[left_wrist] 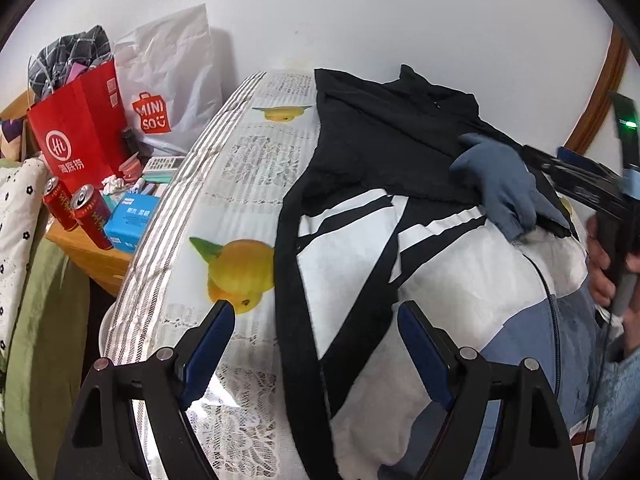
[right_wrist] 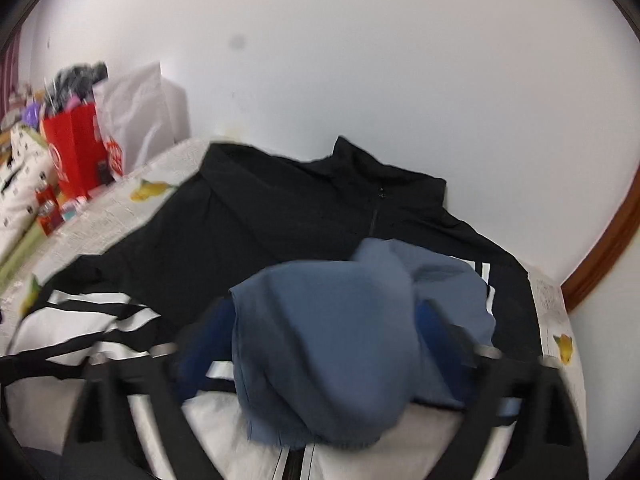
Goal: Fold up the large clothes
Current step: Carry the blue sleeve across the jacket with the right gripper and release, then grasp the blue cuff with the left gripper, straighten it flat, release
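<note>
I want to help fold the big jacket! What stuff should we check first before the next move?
1. Right gripper let go: ok, jaws wide, the blue sleeve lies loose between them.
2. Blue sleeve folded onto the jacket: ok, it rests across the black chest.
3. Left gripper free: ok, jaws open and empty above the white part.
4. Jacket all on the bed cover: cannot tell, its near end is out of view.
5. Black strap lying tidy: not ok, it trails across the white fabric.
6. Red cans out of the way: ok, they stand on the side table.
</note>
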